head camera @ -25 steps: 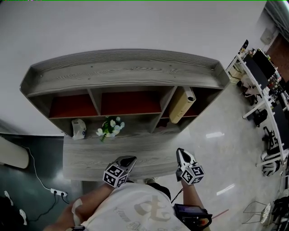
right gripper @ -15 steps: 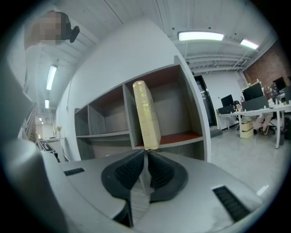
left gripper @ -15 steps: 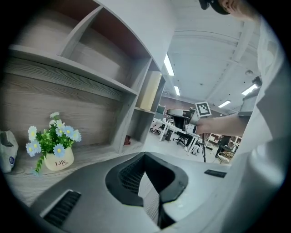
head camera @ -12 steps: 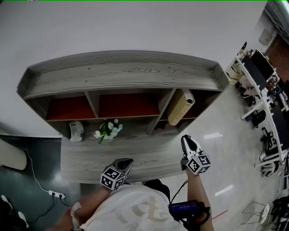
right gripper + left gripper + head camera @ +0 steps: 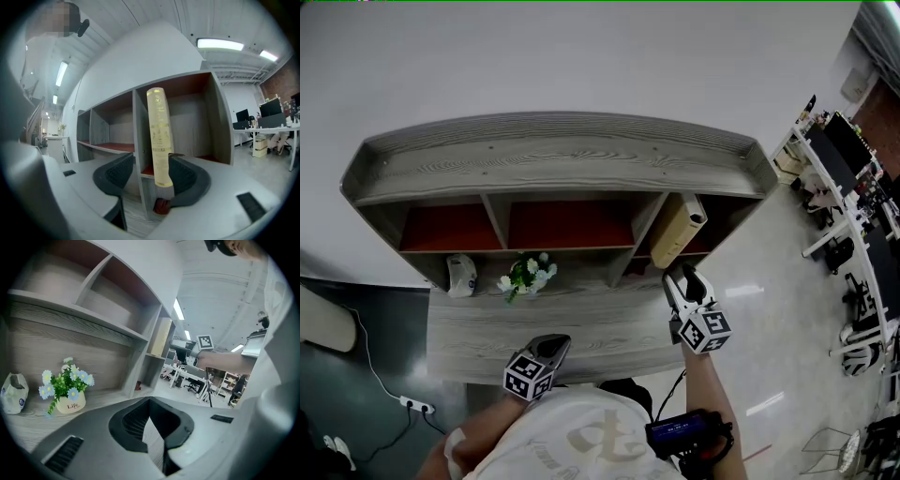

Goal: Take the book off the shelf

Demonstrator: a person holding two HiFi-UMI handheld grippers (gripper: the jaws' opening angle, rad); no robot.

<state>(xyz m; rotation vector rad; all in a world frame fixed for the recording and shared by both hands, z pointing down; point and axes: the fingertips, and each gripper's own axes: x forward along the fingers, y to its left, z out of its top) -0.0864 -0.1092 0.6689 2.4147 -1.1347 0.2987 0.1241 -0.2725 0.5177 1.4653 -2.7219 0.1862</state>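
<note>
The left gripper [image 5: 549,347] hovers nearest, low over the front edge of the shelf [image 5: 562,155], above its wide lower ledge. Its jaws are clenched together on nothing. The right gripper [image 5: 682,278] is higher, at the front of the shelf's right bay, and points about level into it. Its jaws have just been opening and now stand apart, released. The spine of the book [image 5: 159,136] shows in the gap between them, close to the right jaw, but the pads do not press on it.

On the shelf's ledge, below the left and middle bays, a white pouch [image 5: 461,274] and a pot of flowers [image 5: 523,275] stand near each other. A small red thing [image 5: 161,206] lies low in the right bay, under the book. The book, cream with gold print, is still on the shelf, standing on end and a little tilted on the red floor of the upper right bay. Beyond the shelf's right end stand desks [image 5: 853,178] with monitors.
</note>
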